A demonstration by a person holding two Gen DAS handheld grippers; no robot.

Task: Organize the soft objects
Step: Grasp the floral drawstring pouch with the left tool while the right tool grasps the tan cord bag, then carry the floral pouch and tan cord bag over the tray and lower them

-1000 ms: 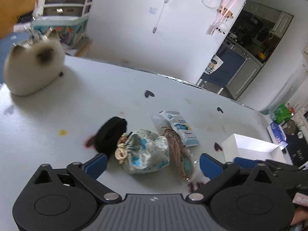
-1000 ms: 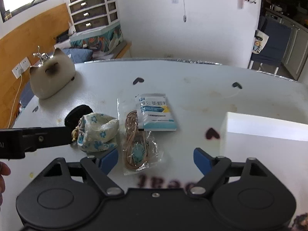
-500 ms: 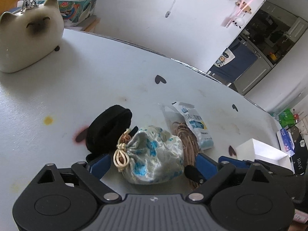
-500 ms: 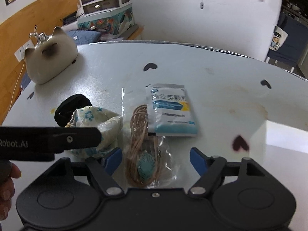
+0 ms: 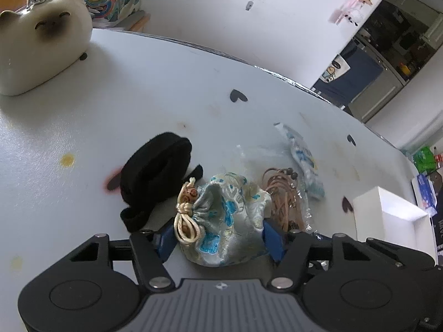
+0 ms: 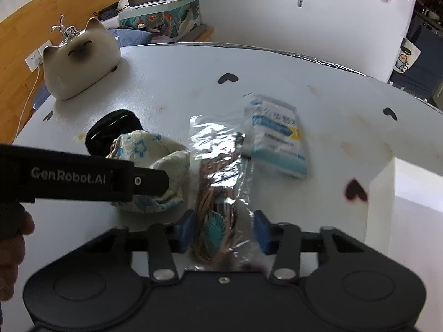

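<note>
The left tongs [image 5: 218,238] have drawn in since half a second ago and now press their blue pads against both sides of the floral drawstring pouch [image 5: 227,221], which sits on the white bench [image 5: 138,105] with its knotted cord and bead turned toward the black fabric band [image 5: 155,174] just beside it. A second ago those tongs stood wide with the pouch loose between them. The right tongs [image 6: 223,231] have likewise narrowed: their pads now pinch the near end of the clear packet holding a coiled cord necklace [image 6: 218,207] with a turquoise shell pendant, where earlier they straddled it with room to spare. The packet's far end looks slightly raised and blurred. From the right wrist view the left tongs' arm crosses in front of the pouch [image 6: 155,171], and the band [image 6: 110,127] lies behind it. Beyond the necklace packet, touching its far corner, is the blue and white sachet [image 6: 277,144], in much the same place as before. To the right stands the white box [image 5: 387,215], apart from the soft things. At the bench's far left corner sits the cat-shaped ornament [image 5: 41,41], well apart from everything else.
</note>
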